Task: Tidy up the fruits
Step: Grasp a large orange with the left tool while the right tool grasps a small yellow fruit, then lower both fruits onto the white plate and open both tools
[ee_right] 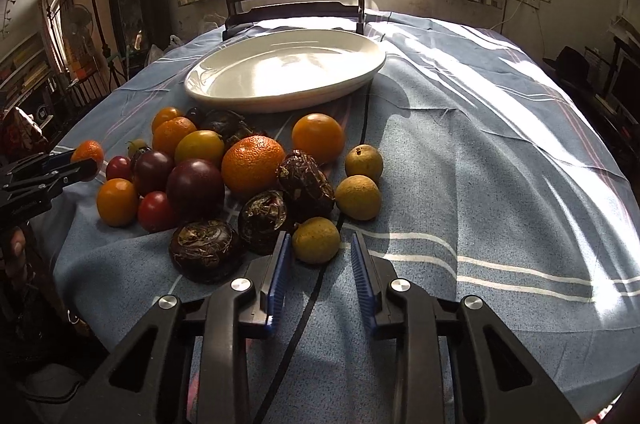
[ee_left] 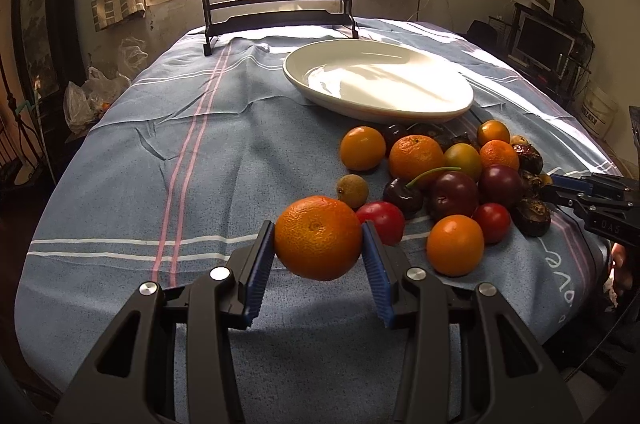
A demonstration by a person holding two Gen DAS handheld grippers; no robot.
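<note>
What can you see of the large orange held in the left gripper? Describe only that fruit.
The large orange is round, bright orange, with dimpled peel and a small stem scar facing the camera. It looks whole and unmarked. The left gripper holds it: the blue ribbed fingers press on its two sides. A shadow on the blue cloth beneath suggests it is lifted clear. It sits nearer the camera than the fruit pile, close to a red tomato.

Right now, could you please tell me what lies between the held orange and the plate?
In the left wrist view, a longan and a small orange fruit lie there.
</note>
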